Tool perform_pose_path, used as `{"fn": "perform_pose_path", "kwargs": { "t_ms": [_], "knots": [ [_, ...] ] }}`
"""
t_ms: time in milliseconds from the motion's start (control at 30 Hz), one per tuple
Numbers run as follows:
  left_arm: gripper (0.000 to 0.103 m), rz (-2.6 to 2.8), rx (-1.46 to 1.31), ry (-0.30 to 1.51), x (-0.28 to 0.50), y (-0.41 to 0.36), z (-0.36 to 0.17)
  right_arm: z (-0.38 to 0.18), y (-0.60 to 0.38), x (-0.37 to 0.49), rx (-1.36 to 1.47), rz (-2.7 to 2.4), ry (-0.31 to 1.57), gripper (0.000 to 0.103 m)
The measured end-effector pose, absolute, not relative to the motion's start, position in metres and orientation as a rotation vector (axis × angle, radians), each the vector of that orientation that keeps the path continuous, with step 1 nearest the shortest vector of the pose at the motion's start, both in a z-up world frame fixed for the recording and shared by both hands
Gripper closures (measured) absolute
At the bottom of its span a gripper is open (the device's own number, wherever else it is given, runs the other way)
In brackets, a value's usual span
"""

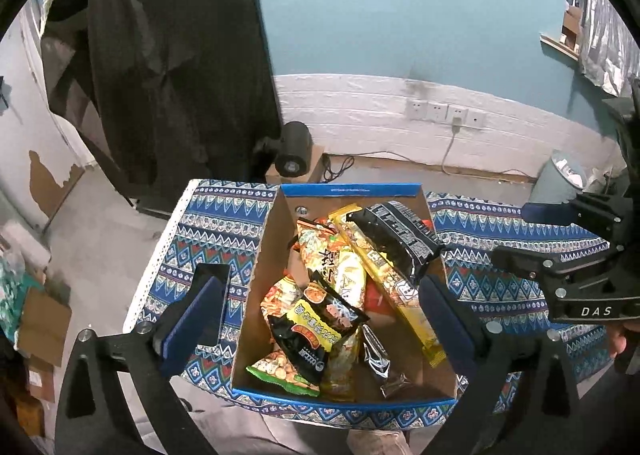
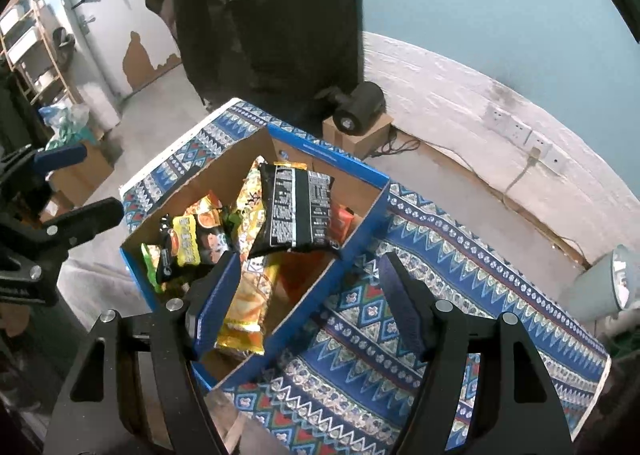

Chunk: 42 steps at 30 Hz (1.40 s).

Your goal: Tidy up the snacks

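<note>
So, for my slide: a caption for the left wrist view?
Open left gripper above a cardboard box of snack packets on a patterned cloth.

We found the box (image 1: 256, 279) standing on the table (image 1: 208, 231), toward its left end, with the packets heaped inside. One large packet (image 1: 396, 239) lay on top of the heap at the far right, resting across a long packet (image 1: 384, 279). Smaller packets (image 1: 316, 327) crowded the near left. Behind the table, a lamp (image 1: 294, 149) sat on a carton (image 2: 360, 139) on the floor.
</note>
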<state>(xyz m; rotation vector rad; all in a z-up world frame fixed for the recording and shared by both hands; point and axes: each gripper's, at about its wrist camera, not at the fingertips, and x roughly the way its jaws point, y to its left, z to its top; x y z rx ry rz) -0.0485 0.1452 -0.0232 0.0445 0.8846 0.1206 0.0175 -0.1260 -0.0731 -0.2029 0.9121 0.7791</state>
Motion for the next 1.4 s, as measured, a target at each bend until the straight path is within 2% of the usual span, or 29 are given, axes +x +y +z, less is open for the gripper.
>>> {"fn": "perform_pose_path", "kwargs": {
  "t_ms": [1400],
  "knots": [
    [0.003, 0.125, 0.057, 0.875, -0.05, 0.135, -0.02, -0.071, -0.146, 0.015, -0.184, 0.767, 0.914, 0.031]
  ]
}}
